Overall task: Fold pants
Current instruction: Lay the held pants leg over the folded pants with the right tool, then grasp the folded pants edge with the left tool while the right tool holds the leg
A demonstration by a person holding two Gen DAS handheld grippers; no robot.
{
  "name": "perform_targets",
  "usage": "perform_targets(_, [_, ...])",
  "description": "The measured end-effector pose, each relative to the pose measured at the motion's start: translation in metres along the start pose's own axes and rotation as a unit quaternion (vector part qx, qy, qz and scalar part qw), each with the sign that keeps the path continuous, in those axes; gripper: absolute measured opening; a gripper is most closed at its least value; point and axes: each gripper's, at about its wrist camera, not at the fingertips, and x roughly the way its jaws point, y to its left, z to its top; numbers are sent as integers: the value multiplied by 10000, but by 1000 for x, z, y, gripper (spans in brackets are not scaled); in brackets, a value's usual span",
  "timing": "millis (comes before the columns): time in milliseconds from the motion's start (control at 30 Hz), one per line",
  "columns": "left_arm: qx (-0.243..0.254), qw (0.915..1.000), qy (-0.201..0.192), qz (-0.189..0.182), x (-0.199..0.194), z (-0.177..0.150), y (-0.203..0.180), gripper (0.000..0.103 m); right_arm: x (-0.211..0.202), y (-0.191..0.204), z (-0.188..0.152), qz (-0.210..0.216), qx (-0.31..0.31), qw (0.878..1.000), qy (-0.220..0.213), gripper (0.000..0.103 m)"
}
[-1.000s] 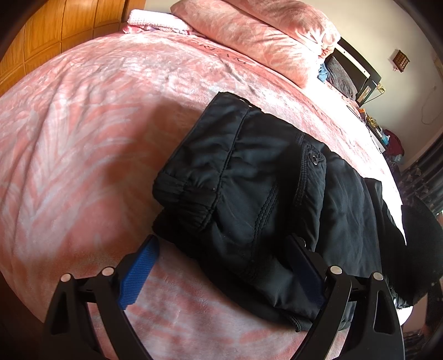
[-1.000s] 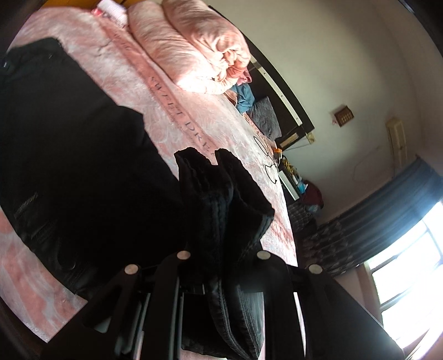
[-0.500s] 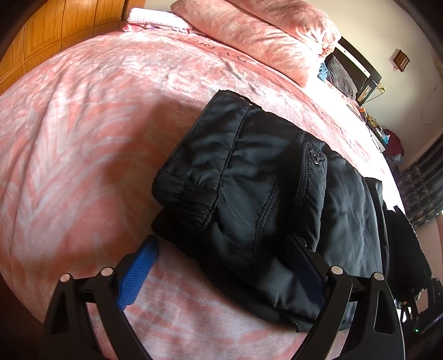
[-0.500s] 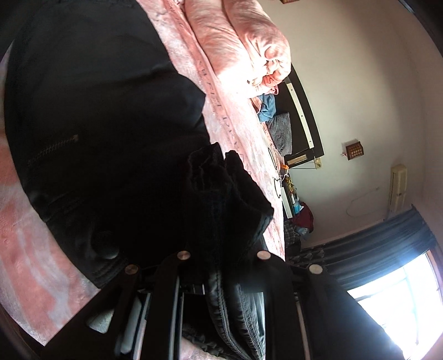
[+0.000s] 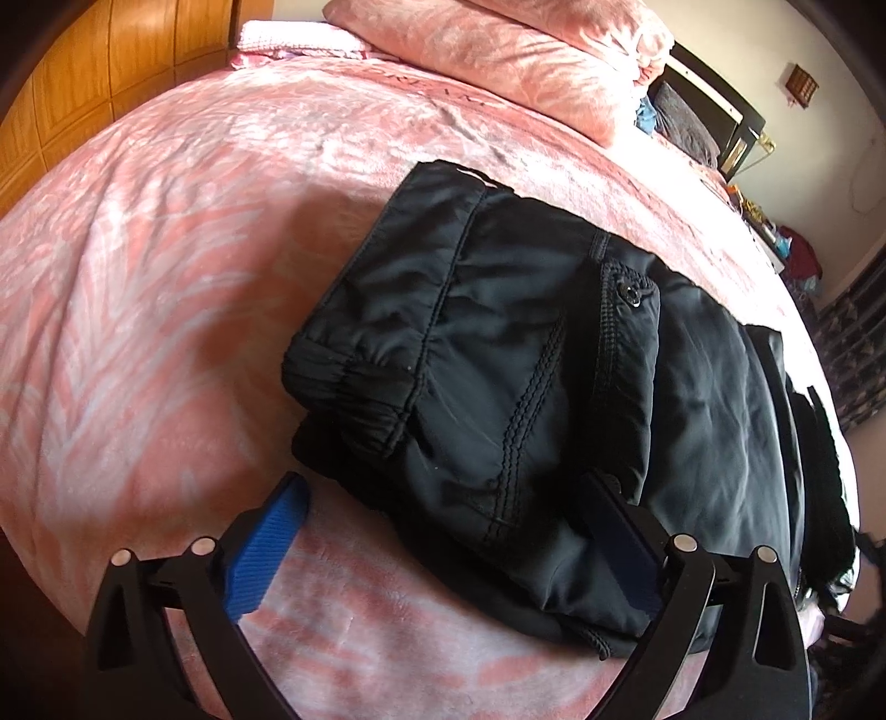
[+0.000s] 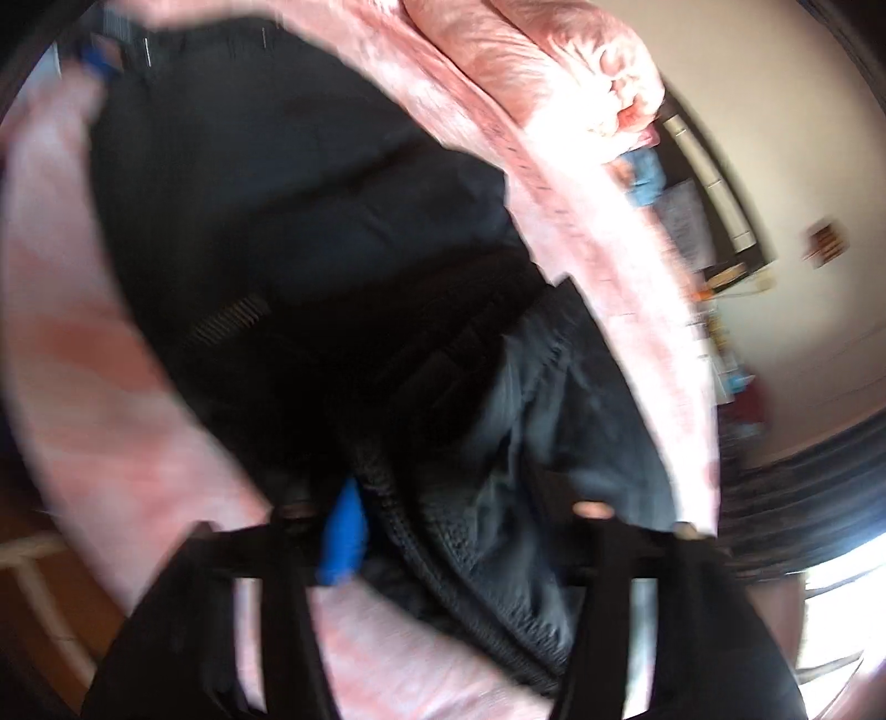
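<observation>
Black pants point(image 5: 531, 387) lie partly folded on the pink bed, waistband end toward the left. My left gripper point(image 5: 448, 531) is open, its blue-padded fingers point(image 5: 266, 548) straddling the pants' near edge without gripping. In the blurred right wrist view the pants point(image 6: 310, 221) fill the middle, and a ribbed cuff end point(image 6: 470, 543) lies between the fingers of my right gripper point(image 6: 443, 531). Those fingers now stand wide apart, one blue pad point(image 6: 343, 537) showing, so the gripper is open.
The pink patterned bedspread point(image 5: 166, 277) covers the bed. Pink pillows point(image 5: 498, 50) lie at the head. A wooden wardrobe point(image 5: 83, 99) stands at far left. A cluttered side table point(image 5: 775, 243) and dark curtain point(image 6: 803, 487) are at right.
My right gripper has opened and let go of the cuff end after carrying it over the pants. The left gripper has stayed put.
</observation>
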Motion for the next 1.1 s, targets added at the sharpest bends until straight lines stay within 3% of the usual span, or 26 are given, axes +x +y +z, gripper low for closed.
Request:
perform_targets(33, [8, 10000, 4, 7, 0, 0, 0, 99, -14, -11, 1, 574, 275, 9979, -130, 83])
perform_targets(67, [9, 10000, 4, 9, -1, -1, 0, 99, -24, -23, 4, 860, 545, 9945, -245, 85])
perform_targets(133, [6, 10000, 1, 9, -1, -1, 0, 99, -31, -49, 4, 1182, 1143, 9860, -279, 85])
perform_targets(233, [-16, 10000, 3, 0, -1, -1, 0, 99, -20, -62, 4, 1172, 1464, 9822, -116, 78])
perform_targets(300, [-29, 10000, -1, -15, -2, -2, 1, 99, -8, -63, 2, 1226, 1582, 9798, 12, 64])
perform_targets(367, [-25, 10000, 2, -30, -3, -2, 1, 99, 4, -61, 3, 1383, 1641, 9765, 191, 57])
perform_targets(433, [-30, 10000, 11, -48, -3, -2, 2, 99, 13, -58, 2, 1588, 1681, 9724, 323, 39])
perform_targets(467, [-36, 10000, 18, -58, -3, -2, 2, 99, 15, -58, 2, 1680, 1723, 9700, 336, 26])
perform_targets(533, [-41, 10000, 23, -58, -2, -2, 2, 99, 14, -53, 0, 1757, 1721, 9689, 257, 12])
perform_targets(733, [-67, 9999, 14, -74, -2, -2, 2, 99, 12, -41, -5, 1888, 1532, 9694, 334, 12])
perform_targets(867, [-405, 9984, -67, -376, -11, -2, 14, 99, 10, -50, 3, 2233, 1349, 9641, 488, 24])
perform_targets(933, [-913, 9926, -74, -802, -17, -3, 29, 99, 2, -68, 23, 2586, 1341, 9557, 416, 42])
perform_targets(1000, [-1654, 9776, 11, -1301, -18, -6, 49, 99, -2, -88, 50, 2922, 1363, 9459, 352, 91])
perform_targets(1100, [-2531, 9467, 55, -1992, -16, -7, 70, 99, 2, -113, 117, 3626, 1339, 9220, 210, 92])
